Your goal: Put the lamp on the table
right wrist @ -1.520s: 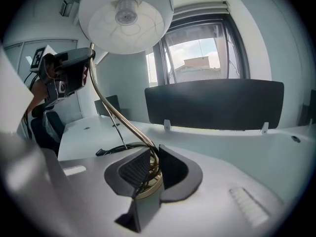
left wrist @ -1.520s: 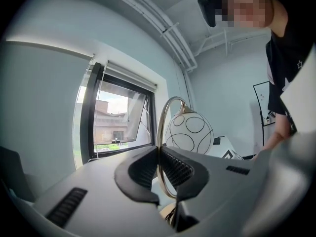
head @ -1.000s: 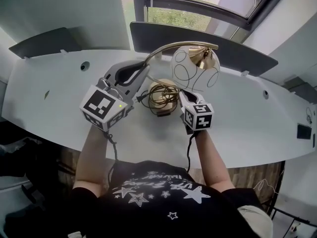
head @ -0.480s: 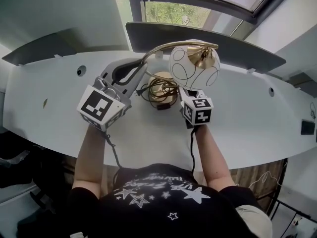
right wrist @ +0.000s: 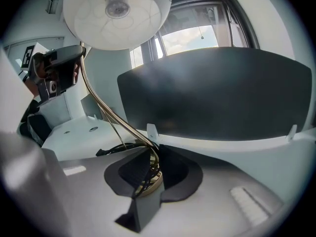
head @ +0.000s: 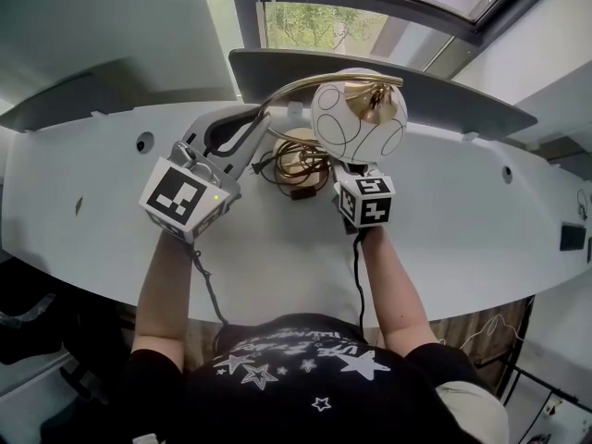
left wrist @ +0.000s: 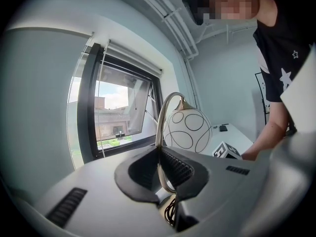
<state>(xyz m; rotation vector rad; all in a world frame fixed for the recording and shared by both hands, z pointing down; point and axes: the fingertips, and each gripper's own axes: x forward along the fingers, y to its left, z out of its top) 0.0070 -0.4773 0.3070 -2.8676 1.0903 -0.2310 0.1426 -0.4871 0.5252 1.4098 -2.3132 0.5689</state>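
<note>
The lamp has a white globe shade (head: 357, 118) with black rings, a curved brass neck (head: 305, 86) and a round base (head: 298, 154) with its dark cord coiled on it. It stands or hangs over the white table (head: 462, 229); whether the base touches I cannot tell. My left gripper (head: 262, 126) is shut on the neck (left wrist: 159, 147), low on the curve. My right gripper (right wrist: 148, 174) is shut on the base and coiled cord (right wrist: 147, 179). In the head view its jaws are hidden under the shade, and only its marker cube (head: 364, 200) shows.
Dark partition panels (head: 444, 91) stand along the table's far edge, with a window (head: 314, 26) behind them. Round cable holes (head: 141, 142) sit in the tabletop at left and right. The cord's plug (head: 257, 167) lies by the base. The person's body is at the near edge.
The lamp and both grippers have moved a little away from the person, toward the back partition. Both grips stay as they were.
</note>
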